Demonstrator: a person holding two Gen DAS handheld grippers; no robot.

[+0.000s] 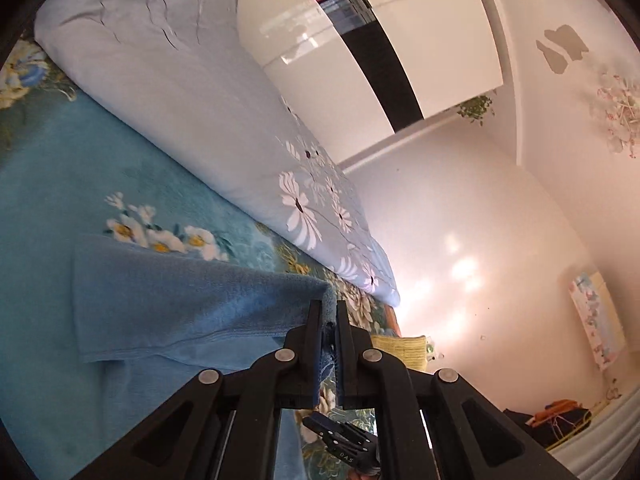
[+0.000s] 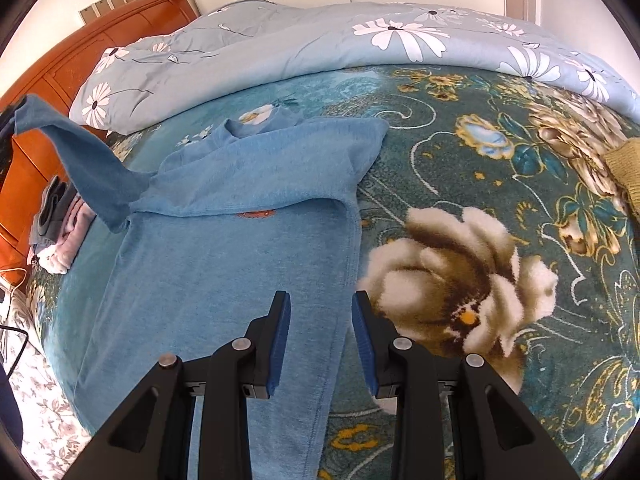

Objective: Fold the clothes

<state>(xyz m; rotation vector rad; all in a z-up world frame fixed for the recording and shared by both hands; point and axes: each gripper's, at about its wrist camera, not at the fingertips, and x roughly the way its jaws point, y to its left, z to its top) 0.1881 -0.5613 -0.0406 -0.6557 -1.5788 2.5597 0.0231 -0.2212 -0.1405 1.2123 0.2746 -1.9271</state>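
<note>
A blue long-sleeved top [image 2: 224, 264] lies flat on the teal flowered blanket [image 2: 480, 168], its right sleeve [image 2: 320, 148] folded across the chest. My left gripper [image 1: 329, 312] is shut on the cuff of the left sleeve [image 1: 200, 304] and holds it up off the bed; in the right wrist view that sleeve [image 2: 88, 160] rises to the far left edge. My right gripper [image 2: 321, 304] is open and empty, just above the top's right side seam near the hem.
A rolled pale blue daisy duvet [image 2: 320, 44] lies along the far side of the bed. A wooden headboard [image 2: 80, 52] stands at the left, with a small pile of folded clothes [image 2: 60, 228] below it. A yellow garment [image 2: 624, 172] lies at the right edge.
</note>
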